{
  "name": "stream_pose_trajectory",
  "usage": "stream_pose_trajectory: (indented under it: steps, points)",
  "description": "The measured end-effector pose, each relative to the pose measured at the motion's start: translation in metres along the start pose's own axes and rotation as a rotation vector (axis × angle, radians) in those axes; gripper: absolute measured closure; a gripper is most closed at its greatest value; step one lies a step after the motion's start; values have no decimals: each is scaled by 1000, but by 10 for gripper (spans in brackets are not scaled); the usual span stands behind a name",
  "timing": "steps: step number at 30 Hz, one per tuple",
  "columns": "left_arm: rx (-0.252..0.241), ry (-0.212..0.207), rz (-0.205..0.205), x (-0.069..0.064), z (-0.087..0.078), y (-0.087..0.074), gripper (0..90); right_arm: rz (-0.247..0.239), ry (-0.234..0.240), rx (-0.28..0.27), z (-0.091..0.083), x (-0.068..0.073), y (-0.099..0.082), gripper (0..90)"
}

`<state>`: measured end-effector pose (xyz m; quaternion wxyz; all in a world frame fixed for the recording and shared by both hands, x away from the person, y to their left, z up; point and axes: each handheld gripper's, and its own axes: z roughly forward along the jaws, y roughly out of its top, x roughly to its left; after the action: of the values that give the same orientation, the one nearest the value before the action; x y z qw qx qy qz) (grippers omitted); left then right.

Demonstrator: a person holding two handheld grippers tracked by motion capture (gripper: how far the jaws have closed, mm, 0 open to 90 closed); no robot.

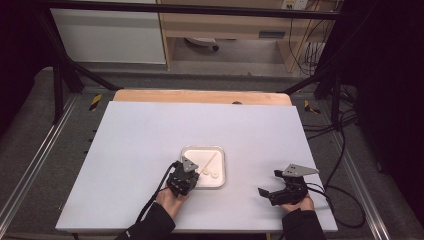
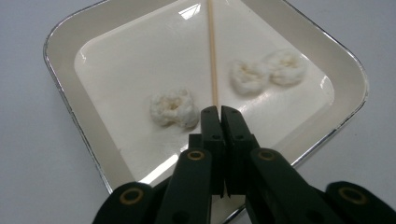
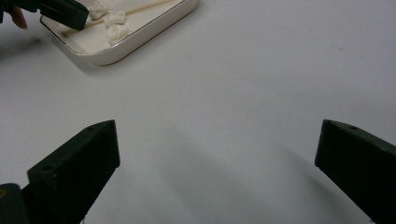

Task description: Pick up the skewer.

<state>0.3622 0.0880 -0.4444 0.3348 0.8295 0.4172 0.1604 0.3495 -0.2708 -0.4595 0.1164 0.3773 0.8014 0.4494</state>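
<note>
The stick [image 2: 212, 51] is gripped at its near end by the left gripper [image 2: 219, 109]; three dumplings [image 2: 174, 108] remain unskewered; the right gripper [image 3: 217, 149] is held wide, empty.

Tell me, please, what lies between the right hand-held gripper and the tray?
Nothing: in the high view and the right gripper view, bare white table separates the right hand-held gripper from the tray.
</note>
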Motion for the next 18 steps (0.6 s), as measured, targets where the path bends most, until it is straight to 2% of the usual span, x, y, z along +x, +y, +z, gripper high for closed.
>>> stream_pose_trajectory:
  steps: [4, 11, 18]
  points:
    - [-2, -6, -7, 2, -1, -1, 888, 0, 0, 0, 0, 0, 0, 7]
    - [-36, -13, -19, 7, -7, -1, 888, 1, 1, 1, 0, 0, 0, 7]
    - [-74, -31, -15, 11, -16, -1, 888, 0, 2, -1, 0, 0, 0, 7]
